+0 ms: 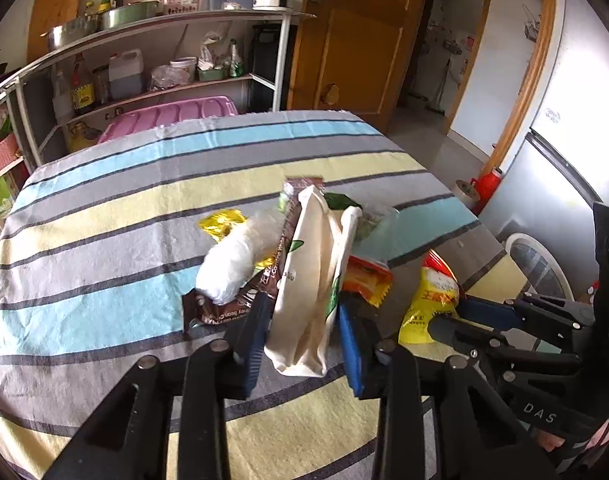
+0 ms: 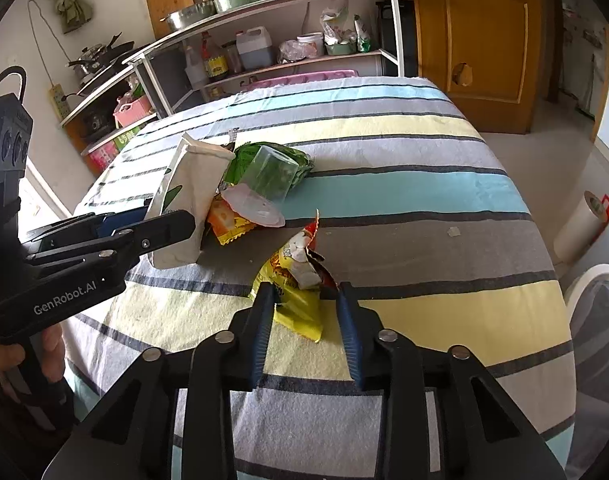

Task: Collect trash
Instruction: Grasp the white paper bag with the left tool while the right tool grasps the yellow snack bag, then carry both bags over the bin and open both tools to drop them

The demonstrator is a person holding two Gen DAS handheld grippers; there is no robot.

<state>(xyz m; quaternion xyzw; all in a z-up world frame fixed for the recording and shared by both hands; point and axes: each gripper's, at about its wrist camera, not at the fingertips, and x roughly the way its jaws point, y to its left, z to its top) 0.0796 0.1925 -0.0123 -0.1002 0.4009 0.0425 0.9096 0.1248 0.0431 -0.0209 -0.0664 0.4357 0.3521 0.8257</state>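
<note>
A cream cloth bag (image 1: 312,248) stands upright on the striped tablecloth (image 1: 104,240), and my left gripper (image 1: 303,305) is shut on its lower end, blue pads pressing both sides. From the right wrist view, the same bag (image 2: 188,184) sits in the left gripper (image 2: 172,222). My right gripper (image 2: 306,289) is shut on a yellow snack packet (image 2: 296,316), whose torn top sticks up; it also shows as the yellow snack packet (image 1: 428,300) in the right gripper (image 1: 450,316). Loose trash lies around the bag: a white plastic bag (image 1: 228,268), a brown wrapper (image 1: 232,308), a gold wrapper (image 1: 220,222), an orange packet (image 2: 228,222), a clear cup (image 2: 264,188) and a green packet (image 2: 296,160).
A metal shelf rack (image 2: 288,60) with bottles and pots stands behind the table, beside a wooden door (image 2: 484,40). A white fan (image 1: 536,264) and a red flask (image 1: 490,184) sit on the floor to the right. A person's hand (image 2: 52,348) holds the left gripper's handle.
</note>
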